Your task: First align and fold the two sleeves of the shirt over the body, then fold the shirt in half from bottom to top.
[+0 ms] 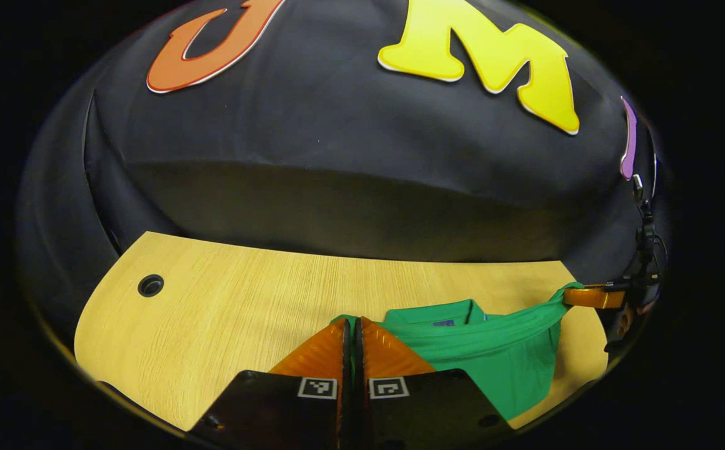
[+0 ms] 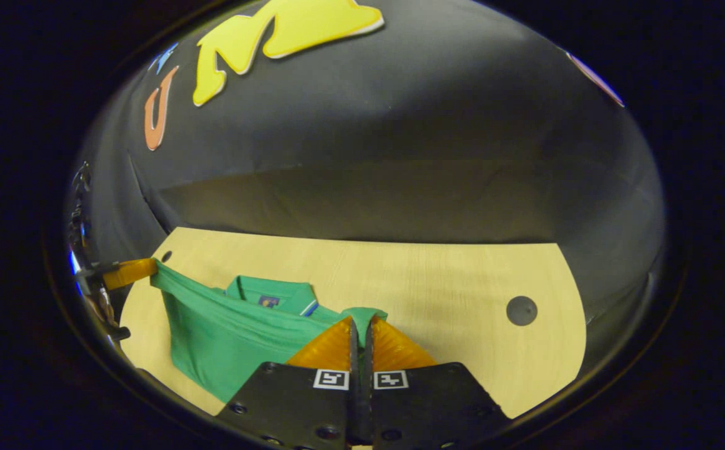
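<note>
Green polo shirt [image 1: 500,362]: hem edge stretched taut between left claw [image 1: 351,331] and right claw [image 2: 360,330], both pinching it; collar [image 2: 272,292] lies beyond, across worktop [image 2: 450,287].

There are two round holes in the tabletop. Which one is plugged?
The hole at the table's right in the right gripper view is plugged with a dark cap. The hole in the left gripper view is open, ringed.

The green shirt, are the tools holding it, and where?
Yes. Both tools pinch the green shirt along one lifted edge: the left tool at one corner, the right tool at the other.
</note>
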Tool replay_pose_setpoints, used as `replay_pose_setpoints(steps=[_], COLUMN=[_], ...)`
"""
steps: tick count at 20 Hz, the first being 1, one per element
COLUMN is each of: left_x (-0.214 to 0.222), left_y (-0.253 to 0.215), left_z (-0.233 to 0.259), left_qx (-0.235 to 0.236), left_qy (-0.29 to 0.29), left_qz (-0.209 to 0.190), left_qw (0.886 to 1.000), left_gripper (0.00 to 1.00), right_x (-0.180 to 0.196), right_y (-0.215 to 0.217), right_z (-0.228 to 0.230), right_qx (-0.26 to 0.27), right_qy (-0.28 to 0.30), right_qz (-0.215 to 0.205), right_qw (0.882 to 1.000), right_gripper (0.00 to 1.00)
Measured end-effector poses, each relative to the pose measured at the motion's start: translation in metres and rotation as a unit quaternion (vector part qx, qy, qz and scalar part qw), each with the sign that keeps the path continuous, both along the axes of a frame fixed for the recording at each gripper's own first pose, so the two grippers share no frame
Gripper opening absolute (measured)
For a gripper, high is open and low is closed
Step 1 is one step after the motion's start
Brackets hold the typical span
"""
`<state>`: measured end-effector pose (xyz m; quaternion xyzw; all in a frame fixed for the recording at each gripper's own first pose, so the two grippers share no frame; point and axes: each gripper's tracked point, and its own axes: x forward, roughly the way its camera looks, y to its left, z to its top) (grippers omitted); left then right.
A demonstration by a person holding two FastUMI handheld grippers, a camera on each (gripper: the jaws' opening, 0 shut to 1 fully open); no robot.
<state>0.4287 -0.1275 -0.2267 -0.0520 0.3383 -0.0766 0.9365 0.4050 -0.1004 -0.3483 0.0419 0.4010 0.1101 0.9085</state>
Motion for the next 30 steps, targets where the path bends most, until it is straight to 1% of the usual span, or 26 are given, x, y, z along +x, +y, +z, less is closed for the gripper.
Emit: replay_pose_setpoints(steps=[2,4,7,9,11,12,13,16,17,18,19,22,25,28,30], left_x=[0.007,0.015,0.023,0.025,0.022,0.02,0.018,0.01,0.009,0.006,0.004,-0.009,-0.039,-0.08,-0.115], left_y=[-0.002,-0.005,-0.003,-0.006,-0.007,-0.006,-0.003,0.011,0.012,0.013,0.014,0.02,0.02,0.018,0.017], left_z=[-0.016,-0.03,-0.049,-0.054,-0.054,-0.052,-0.049,-0.023,-0.012,0.001,0.016,0.075,0.142,0.212,0.25], left_qx=[0.007,0.016,0.043,0.038,0.031,0.028,0.024,0.027,0.023,0.019,0.017,0.015,0.011,0.017,0.023], left_qy=[0.003,0.006,0.009,0.01,0.011,0.012,0.01,-0.007,-0.015,-0.026,-0.039,-0.09,-0.143,-0.19,-0.212], left_qz=[-0.006,-0.011,-0.01,-0.007,0.0,0.006,0.012,0.041,0.047,0.052,0.057,0.067,0.065,0.057,0.057], left_qw=[1.0,1.0,0.999,0.999,0.999,1.0,1.0,0.999,0.998,0.998,0.997,0.994,0.988,0.98,0.975], left_gripper=[0.08,0.09,0.12,0.13,0.16,0.26,0.44,1.0,1.0,1.0,1.0,1.0,1.0,1.0,1.0], right_x=[0.007,0.014,0.021,0.022,0.02,0.02,0.015,0.004,-0.002,-0.008,-0.015,-0.04,-0.079,-0.132,-0.176], right_y=[-0.001,-0.001,-0.001,0.003,0.002,0.001,-0.001,-0.009,-0.011,-0.014,-0.015,-0.015,-0.01,-0.002,0.004], right_z=[-0.013,-0.025,-0.046,-0.053,-0.051,-0.05,-0.045,-0.019,-0.006,0.009,0.024,0.078,0.146,0.214,0.253], right_qx=[0.003,0.003,-0.01,-0.018,-0.027,-0.032,-0.034,-0.043,-0.048,-0.052,-0.055,-0.06,-0.058,-0.058,-0.061], right_qy=[0.0,0.002,0.011,0.013,0.008,0.005,0.001,-0.03,-0.044,-0.061,-0.078,-0.129,-0.186,-0.243,-0.273], right_qz=[-0.006,-0.016,-0.026,-0.027,-0.029,-0.03,-0.032,-0.043,-0.048,-0.052,-0.056,-0.061,-0.06,-0.056,-0.055], right_qw=[1.0,1.0,1.0,0.999,0.999,0.999,0.999,0.998,0.997,0.995,0.994,0.988,0.979,0.967,0.958], right_gripper=[0.02,0.0,0.0,0.0,0.04,0.1,0.17,0.72,0.9,0.92,0.96,0.97,0.96,0.96,0.96])
